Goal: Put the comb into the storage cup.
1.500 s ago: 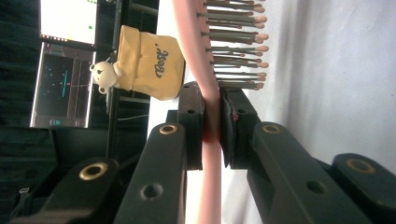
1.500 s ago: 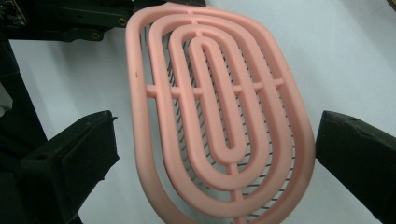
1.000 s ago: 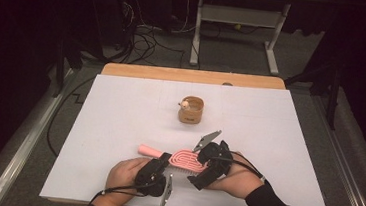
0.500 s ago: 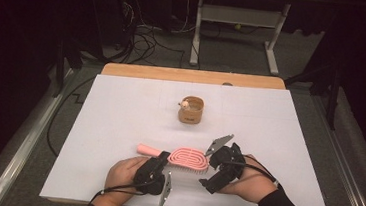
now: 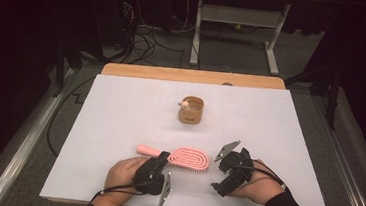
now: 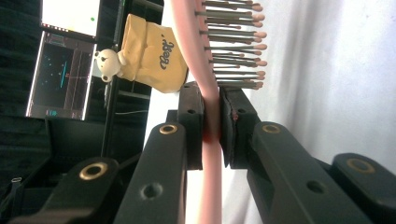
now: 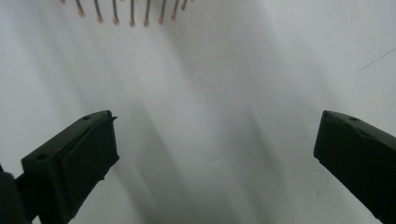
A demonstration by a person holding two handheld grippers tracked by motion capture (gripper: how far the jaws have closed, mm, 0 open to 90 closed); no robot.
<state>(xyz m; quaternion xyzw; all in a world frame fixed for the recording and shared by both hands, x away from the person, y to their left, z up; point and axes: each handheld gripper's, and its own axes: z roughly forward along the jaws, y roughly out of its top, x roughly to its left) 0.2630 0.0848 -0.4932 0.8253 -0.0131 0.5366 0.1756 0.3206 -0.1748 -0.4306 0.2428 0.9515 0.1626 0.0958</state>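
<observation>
High view, left side: the left claw [image 5: 157, 168] sits near the front edge of the white surface [image 5: 120, 112], with a hand [image 5: 123, 174] around it.
Left claw grip: it is clamped tight on the pink brush [image 5: 179, 157], at the neck where the handle meets the bristle head.
Left gripper view: the two black jaws press on the thin pink edge from both sides, and the bristles [image 6: 236, 44] stick out to one side just past them.
Brush spot: it lies at the front middle of the surface, between the two claws, with its handle end pointing to the left.
Little tub: a small tan tub [image 5: 191, 110] with a tiny white bear on it stands well apart, farther back in the middle.
Right side: the right claw [image 5: 222, 172] is just beside the round end of the brush but not touching it.
Right claw grip: its jaws are wide apart with nothing between them, and the right gripper view shows bare white surface and a few bristle tips [image 7: 123, 16] at the top.
Step, my guess: one claw is holding the brush so it can be lifted or moved.
How to do it well: keep the squeeze firm, because the pink edge is thin and smooth and could slip or spin.
Watch out: lift slowly and straight so the bristles do not drag, and keep the open claw out of the way.
</observation>
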